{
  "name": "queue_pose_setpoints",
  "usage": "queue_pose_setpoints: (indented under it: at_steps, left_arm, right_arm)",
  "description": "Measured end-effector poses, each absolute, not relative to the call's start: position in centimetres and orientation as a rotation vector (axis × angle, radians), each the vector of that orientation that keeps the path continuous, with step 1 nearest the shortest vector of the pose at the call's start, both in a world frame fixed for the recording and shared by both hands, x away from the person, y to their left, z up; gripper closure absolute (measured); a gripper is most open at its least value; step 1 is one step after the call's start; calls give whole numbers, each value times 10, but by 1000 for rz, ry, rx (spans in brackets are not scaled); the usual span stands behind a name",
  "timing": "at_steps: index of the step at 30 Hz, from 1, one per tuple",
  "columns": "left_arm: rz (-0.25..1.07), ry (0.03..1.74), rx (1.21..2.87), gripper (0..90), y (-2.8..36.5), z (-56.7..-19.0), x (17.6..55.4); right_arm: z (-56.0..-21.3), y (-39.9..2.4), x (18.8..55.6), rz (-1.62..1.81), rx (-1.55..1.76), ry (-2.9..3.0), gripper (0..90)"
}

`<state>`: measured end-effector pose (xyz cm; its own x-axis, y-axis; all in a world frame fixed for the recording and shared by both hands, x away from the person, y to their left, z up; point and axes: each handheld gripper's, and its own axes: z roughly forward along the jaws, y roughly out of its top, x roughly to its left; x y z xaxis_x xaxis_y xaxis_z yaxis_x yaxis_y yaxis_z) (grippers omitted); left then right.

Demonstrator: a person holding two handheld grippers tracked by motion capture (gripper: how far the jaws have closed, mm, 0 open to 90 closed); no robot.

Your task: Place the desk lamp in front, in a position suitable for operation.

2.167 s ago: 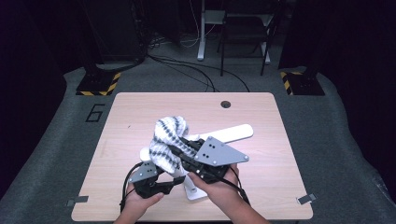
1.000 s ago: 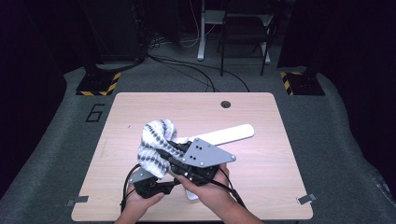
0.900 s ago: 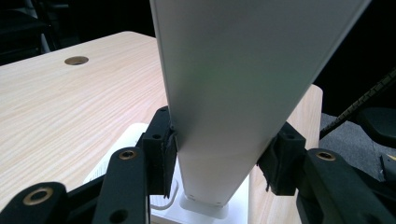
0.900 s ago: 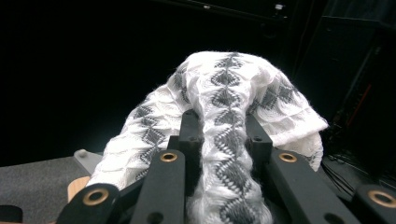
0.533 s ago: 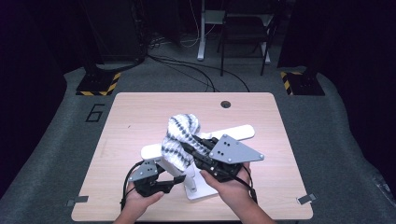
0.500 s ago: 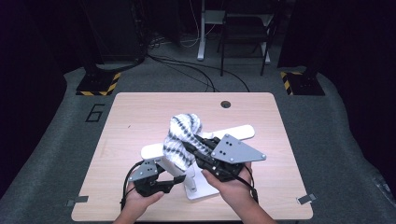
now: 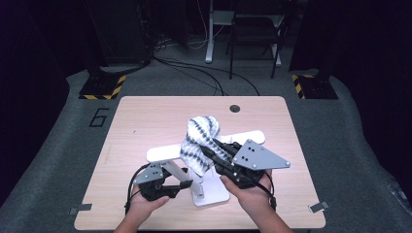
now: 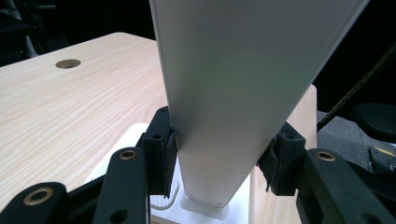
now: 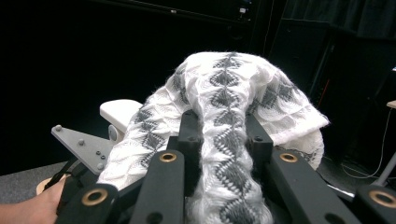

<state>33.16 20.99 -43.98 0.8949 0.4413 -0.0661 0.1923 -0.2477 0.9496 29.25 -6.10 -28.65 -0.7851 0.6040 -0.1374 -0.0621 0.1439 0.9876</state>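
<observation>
A: Quick status, what have you got?

B: My left gripper (image 7: 180, 185) is clamped on the upright post of the white stand (image 8: 219, 93), low down near its base; both pads press the post's edges. My right gripper (image 7: 210, 150) is clenched on the knitted cloth (image 7: 199, 143), white with grey diamonds, a fold pinched between the jaws in the right gripper view (image 9: 224, 140).

A: Where's the cloth sitting?

B: Bunched over the stand's crossbar (image 7: 163, 154), near the middle of the tabletop (image 7: 145, 116). Most of it humps up at 12 o'clock from my right gripper, some hangs down the near side at 6. The bar's far end (image 7: 252, 136) sticks out at 2 o'clock, bare.

A: Risks from here?

B: Main one, I think: the cloth is lumped, not spread, so if I let go now it could slide off the bar toward 6 o'clock. Second: pulling the fabric sideways drags on the bar, and the stand could tip or twist if my left grip slips on that smooth post. Third: I'm only pinching one fold, so a tug may stretch the knit or let it slip out of the jaws.

A: Base flat?

B: Looks flat on the tabletop; its far edge is hidden by the cloth.
</observation>
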Motion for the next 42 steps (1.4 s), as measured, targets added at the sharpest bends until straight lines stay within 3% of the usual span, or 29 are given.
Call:
queue_pose_setpoints:
  at_steps: [22,30,42]
  left_arm:
    - [223,491,1811,523,205,-440,353]
    - [211,548,1780,428,210,-438,351]
    - [248,563,1839,407,221,-440,338]
  right_arm:
    - [-290,-62,292,1682,481,1937,735]
    - [-299,-63,283,1681,457,1964,735]
    - [-324,-64,267,1643,448,2033,735]
